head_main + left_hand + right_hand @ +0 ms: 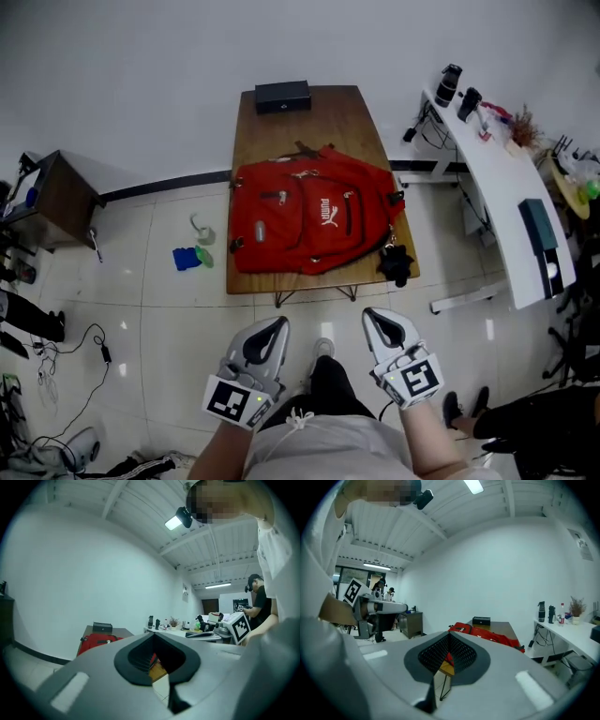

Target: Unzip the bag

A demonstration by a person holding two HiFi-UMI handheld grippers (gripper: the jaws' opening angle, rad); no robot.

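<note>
While the red bag (314,220) lies flat on the desk (328,117), both arms are held low, close to the body. The left tool (275,326) and right tool (375,319) point toward it, well apart from it, each pinched closed on nothing.

- Head view: the camera sits on the person's head and faces forward and steeply down. The brown wooden table (319,127) carrying the red fabric backpack (314,221) lies ahead at mid-frame. The left gripper (270,328) and right gripper (382,323) lie close at the lower edge.
- Left gripper view: the camera rides low on the left gripper and looks along its grey jaws, tilted up enough to show the ceiling. The backpack is far off at left.
- Right gripper view: the same low, upward-tilted aim along the right gripper's jaws. The table lies far off, right of centre.
- Shared field: all three views show the backpack, the table and the small black rectangular box (282,96). Each gripper view also shows the other gripper at its side edge.
</note>
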